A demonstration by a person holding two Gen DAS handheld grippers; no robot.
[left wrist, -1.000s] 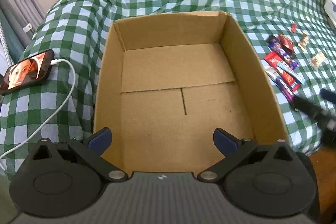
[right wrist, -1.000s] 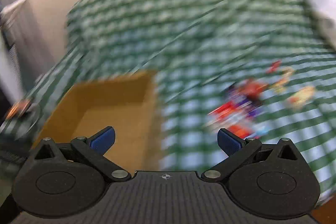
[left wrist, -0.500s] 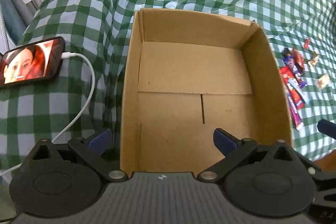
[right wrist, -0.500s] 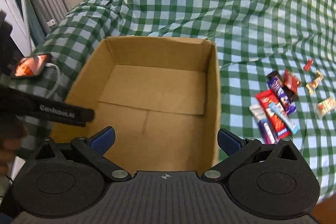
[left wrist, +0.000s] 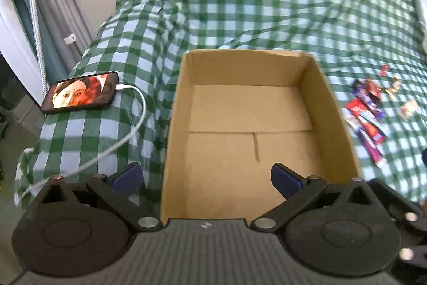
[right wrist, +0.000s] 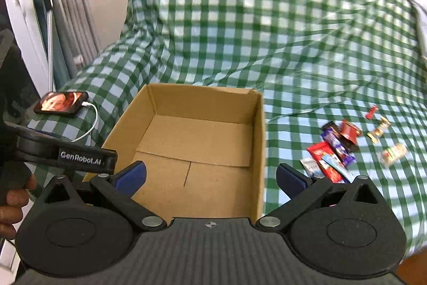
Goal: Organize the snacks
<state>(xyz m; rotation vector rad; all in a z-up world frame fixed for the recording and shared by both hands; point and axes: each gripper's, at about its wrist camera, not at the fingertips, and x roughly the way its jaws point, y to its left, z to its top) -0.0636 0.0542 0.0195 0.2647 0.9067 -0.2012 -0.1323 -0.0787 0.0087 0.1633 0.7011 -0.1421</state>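
A green-and-white checked bedcover (right wrist: 293, 44) was spread beneath a plain brown cardboard box (right wrist: 257, 140), whose inner floor was seen in the same tan. To the right of the box, wrappers (right wrist: 331, 154) in red, purple, blue and white were scattered, with a small red piece (right wrist: 371, 112) and a gold-toned sweet (right wrist: 378, 130) beyond them. To the left of the box, a black phone (left wrist: 80, 92) was lit with a red and pale picture, and a white cable (left wrist: 128, 130) was plugged into it. Blue pads (left wrist: 283, 178) were carried on the black fingers of the left gripper (left wrist: 205, 175), and the same blue and black were borne by the right gripper (right wrist: 210, 176). Grey curtains (right wrist: 69, 4) were hung further left.
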